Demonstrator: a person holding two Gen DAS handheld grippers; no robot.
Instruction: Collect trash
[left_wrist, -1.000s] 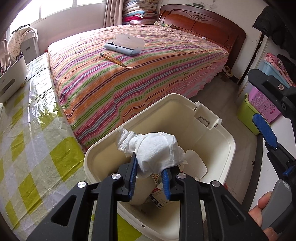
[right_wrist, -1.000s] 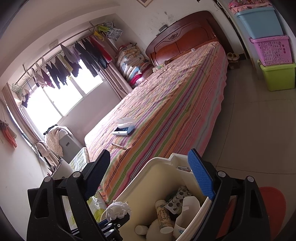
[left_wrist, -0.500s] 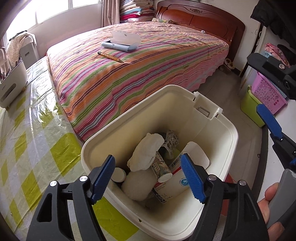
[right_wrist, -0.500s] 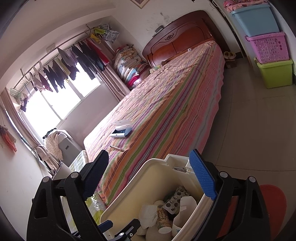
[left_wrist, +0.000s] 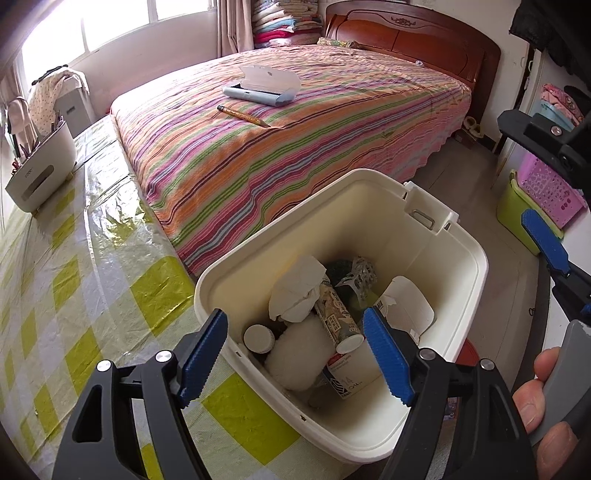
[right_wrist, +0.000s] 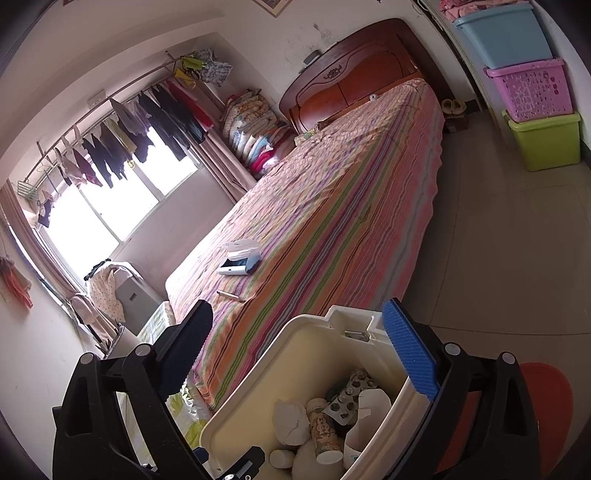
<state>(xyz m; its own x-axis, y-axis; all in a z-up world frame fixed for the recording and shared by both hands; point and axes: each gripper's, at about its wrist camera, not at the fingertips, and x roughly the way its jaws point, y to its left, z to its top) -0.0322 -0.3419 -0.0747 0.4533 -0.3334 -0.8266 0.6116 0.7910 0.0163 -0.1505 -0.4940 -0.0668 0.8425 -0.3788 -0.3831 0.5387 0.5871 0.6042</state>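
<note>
A cream plastic trash bin (left_wrist: 472, 258) stands at the table's edge, also in the right wrist view (right_wrist: 295, 343). Inside lie a crumpled white tissue (left_wrist: 299, 291), a small printed bottle (left_wrist: 334, 317), a blister pack (left_wrist: 360, 275), a white cup (left_wrist: 258, 338) and cartons. My left gripper (left_wrist: 295, 354) is open and empty, just above the bin's near rim. My right gripper (right_wrist: 295, 350) is open and empty, with its jaws on either side of the bin; its blue pad (left_wrist: 545, 240) shows at the right of the left wrist view.
A yellow-checked table cover (left_wrist: 74, 295) lies to the left with a white holder (left_wrist: 40, 173). A striped bed (left_wrist: 295, 129) holds a pencil (left_wrist: 243, 115) and a blue case (left_wrist: 258, 94). Stacked plastic baskets (right_wrist: 532, 96) stand by the far wall.
My left gripper opened and let go of the white tissue, which dropped into the bin. The gripper then drew back slightly. The right gripper barely moved.
</note>
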